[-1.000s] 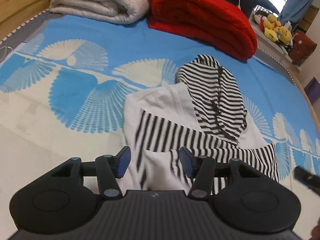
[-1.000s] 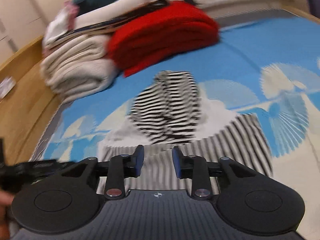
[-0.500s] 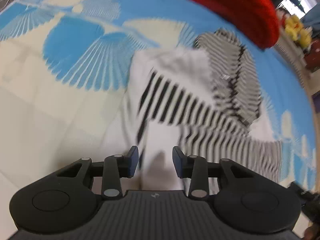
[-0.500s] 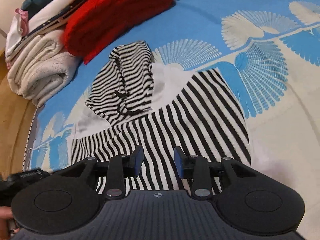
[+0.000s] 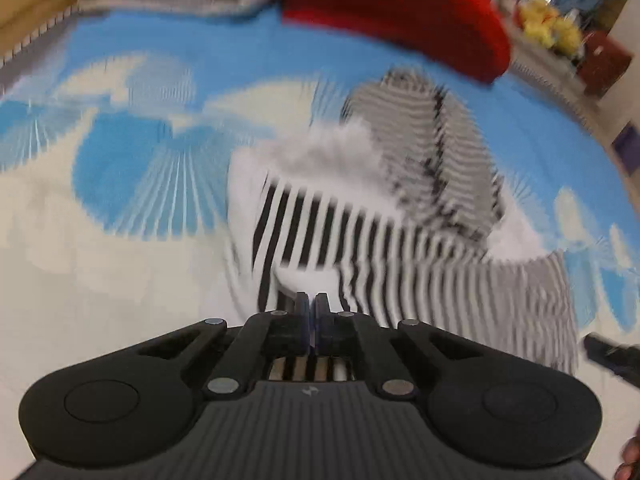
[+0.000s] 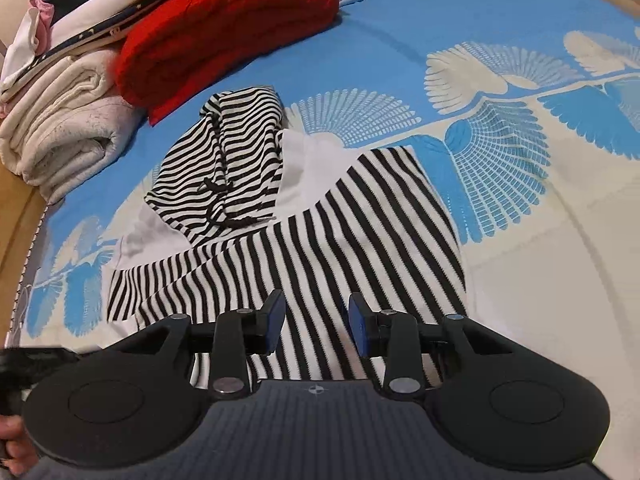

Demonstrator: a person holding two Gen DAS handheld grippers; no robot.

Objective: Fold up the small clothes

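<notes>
A black-and-white striped hoodie (image 5: 360, 240) lies flat on the bed, its hood (image 6: 224, 160) pointing toward the stacked blankets. My left gripper (image 5: 311, 300) is shut, pinching the hoodie's near edge, where a white fold rises just past the tips; this view is motion-blurred. In the right wrist view the hoodie (image 6: 320, 240) spreads out under my right gripper (image 6: 316, 320). That gripper stands open just above the striped body near its hem, with fabric showing between the blue pads (image 6: 276, 320).
The bedspread (image 6: 520, 240) is blue and cream with fan patterns. A folded red blanket (image 6: 228, 28) and a rolled cream blanket (image 6: 60, 132) lie beyond the hood. A wooden bed frame (image 6: 16, 216) runs along the left. Yellow plush toys (image 5: 548, 28) sit beyond the bed.
My left gripper's jaws have shut on the hoodie's near edge after dropping toward it. My right gripper sank closer to the striped body and then held still, jaws unchanged.
</notes>
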